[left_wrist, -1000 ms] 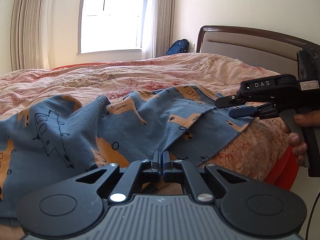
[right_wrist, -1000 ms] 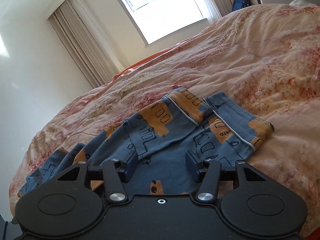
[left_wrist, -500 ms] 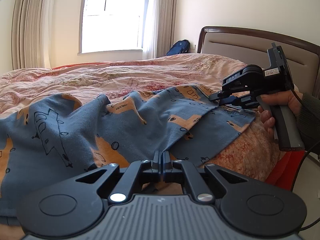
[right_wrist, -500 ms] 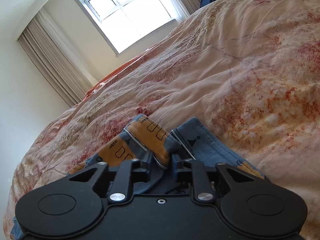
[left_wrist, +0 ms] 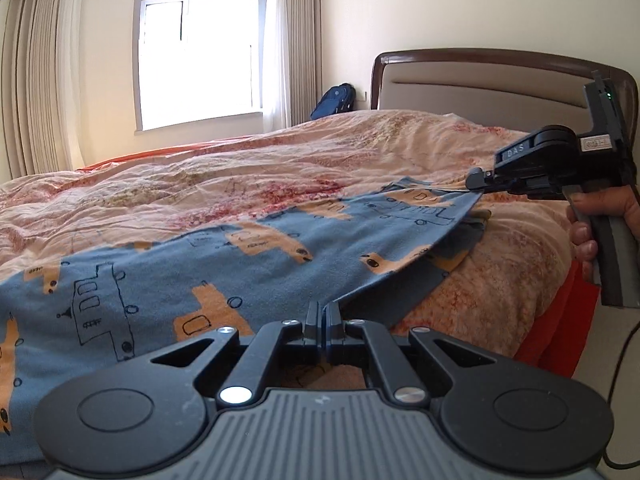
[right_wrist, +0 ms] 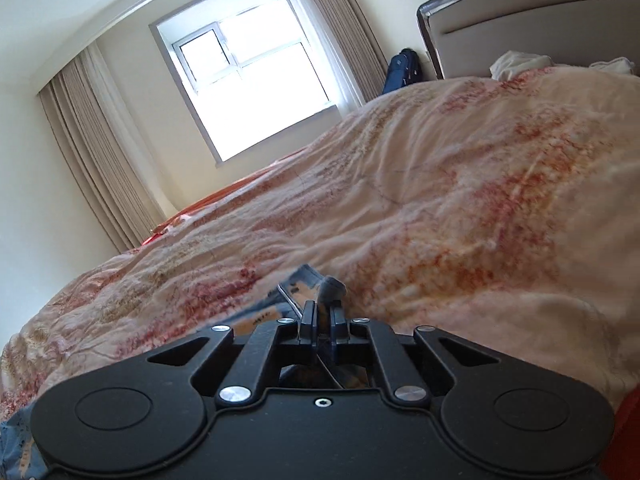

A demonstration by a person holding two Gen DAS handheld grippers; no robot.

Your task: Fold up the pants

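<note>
Left gripper (left_wrist: pixel 323 316): fingers clenched on a near edge of the pants (left_wrist: pixel 168 276).
Right gripper (right_wrist: pixel 323 316): fingers pinch the far right corner.
Pants: soft blue knit, orange prints, stretched taut over the rumpled quilt (left_wrist: pixel 200 184).
Hand (left_wrist: pixel 600 216): wraps the right handle.
Left view only: whole stretched span.

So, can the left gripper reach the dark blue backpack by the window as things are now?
Probably not: the left gripper is shut on the blue patterned pants, and the whole bed lies between it and the dark blue backpack.
</note>
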